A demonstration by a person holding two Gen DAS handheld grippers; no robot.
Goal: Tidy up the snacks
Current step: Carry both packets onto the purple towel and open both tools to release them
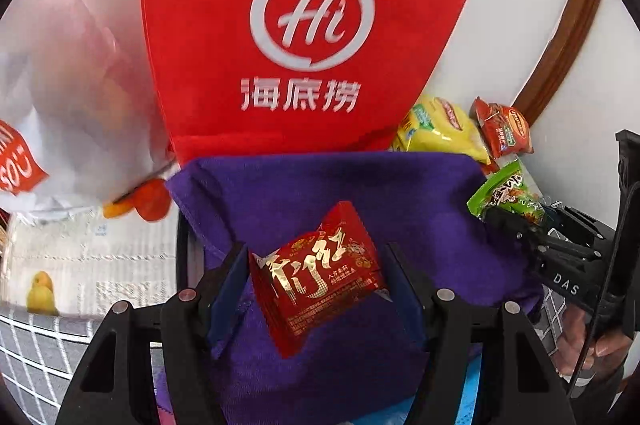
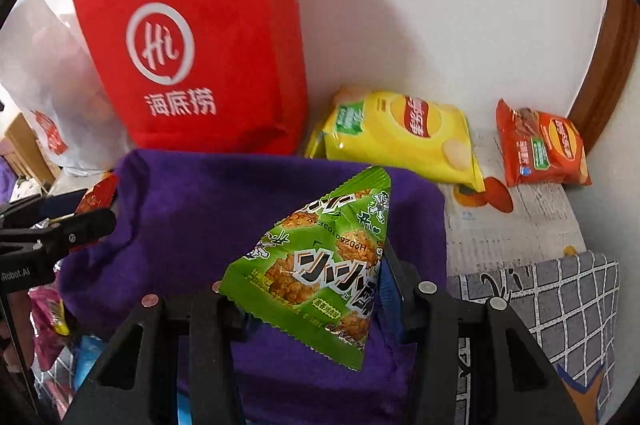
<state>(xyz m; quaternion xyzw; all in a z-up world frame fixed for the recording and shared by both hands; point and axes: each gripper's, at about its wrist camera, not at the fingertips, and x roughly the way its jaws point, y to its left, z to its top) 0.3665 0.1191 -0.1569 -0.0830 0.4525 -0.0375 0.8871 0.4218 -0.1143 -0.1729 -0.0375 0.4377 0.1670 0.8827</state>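
Observation:
My left gripper (image 1: 316, 279) is shut on a small red snack packet (image 1: 318, 279) with gold lettering, held above a purple cloth (image 1: 320, 185). My right gripper (image 2: 308, 277) is shut on a green triangular snack packet (image 2: 320, 265), also above the purple cloth (image 2: 192, 209). The right gripper with the green packet (image 1: 506, 195) shows at the right of the left wrist view. The left gripper (image 2: 80, 225) with the red packet (image 2: 98, 195) shows at the left of the right wrist view.
A tall red bag (image 1: 308, 25) with a white logo stands against the wall behind the cloth. A yellow chip bag (image 2: 404, 133) and an orange-red chip bag (image 2: 540, 149) lie to its right. A white plastic bag (image 1: 68, 85) stands left. More packets (image 2: 48, 317) lie at the lower left.

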